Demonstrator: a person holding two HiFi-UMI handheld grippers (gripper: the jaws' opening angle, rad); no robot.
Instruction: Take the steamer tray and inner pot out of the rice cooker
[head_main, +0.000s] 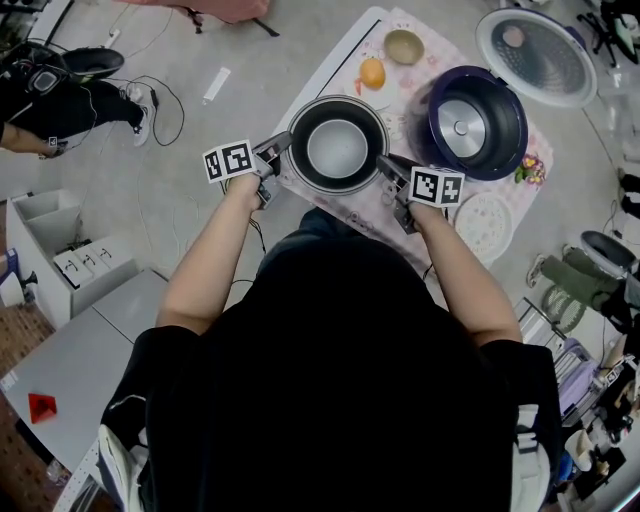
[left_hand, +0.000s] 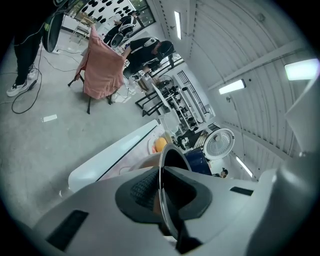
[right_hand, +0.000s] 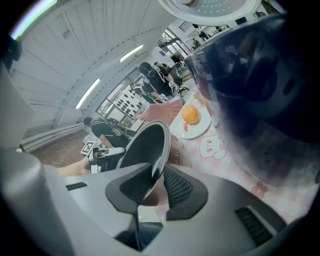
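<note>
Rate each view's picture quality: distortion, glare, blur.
Head view: even light and sharp, edges bowed by the wide lens, a pale sheen inside the inner pot. Left gripper view: strong fisheye with dark rounded corners, ceiling lights blown white. Right gripper view: the same fisheye; the rice cooker looms close, dark and blurred, while the orange fruit stays fairly sharp.

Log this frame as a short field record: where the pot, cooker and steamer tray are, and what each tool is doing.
inner pot: out of the cooker, empty, at the near edge of the table
left tool: shut on the pot's rim, left side
right tool: around the rim on the right side, jaws slightly apart
rice cooker: open, lid up, cavity empty
steamer tray: white, lying on the table beside the right tool
other: orange on a plate, bowl beyond it
</note>
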